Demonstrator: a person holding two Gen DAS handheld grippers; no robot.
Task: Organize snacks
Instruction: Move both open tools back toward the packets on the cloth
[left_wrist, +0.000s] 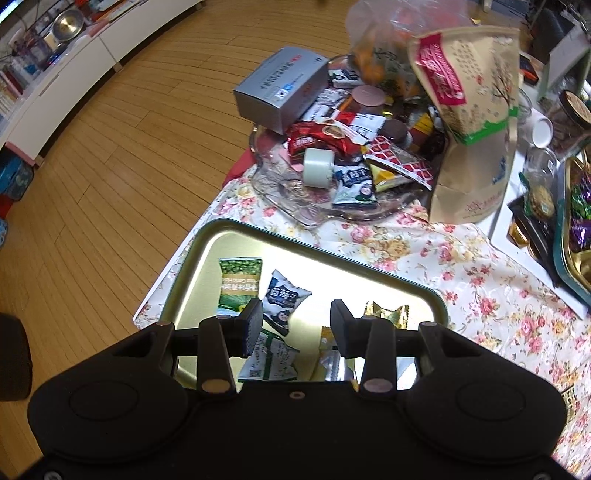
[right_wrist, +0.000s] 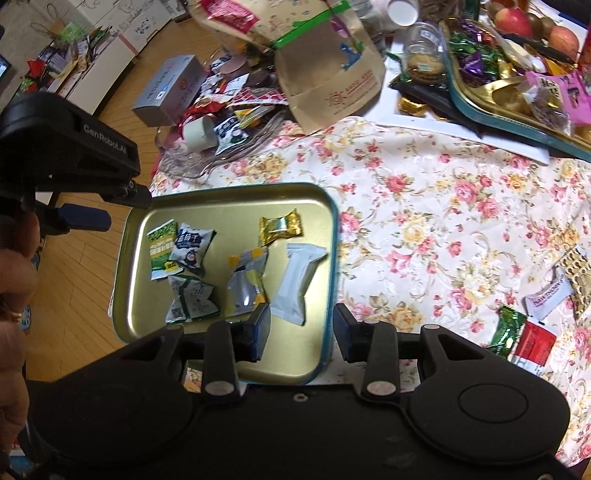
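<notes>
A gold tin tray (left_wrist: 258, 229) lies on the floral tablecloth and holds several snack packets. Among them are a green pea packet (left_wrist: 239, 282), a blue-white packet (left_wrist: 284, 299) and a gold candy (left_wrist: 388, 312). My left gripper (left_wrist: 297, 326) hovers open over the tray's middle with nothing between its fingers. In the right wrist view the same tray (right_wrist: 221, 192) also shows a white packet (right_wrist: 299, 280) and a silver-yellow packet (right_wrist: 246, 284). My right gripper (right_wrist: 301, 334) stands open above the tray's near right corner, holding nothing. The left tool's black housing (right_wrist: 74, 147) and a hand show at the left.
Beyond the tray a glass dish (left_wrist: 295, 212) carries a heap of snacks, a tape roll (left_wrist: 318, 166) and a grey box (left_wrist: 280, 88). A kraft bag (left_wrist: 472, 122) stands beside it. A teal tin of candies (right_wrist: 498, 85) sits far right; loose packets (right_wrist: 528, 332) lie near right. The table edge drops to wood floor at left.
</notes>
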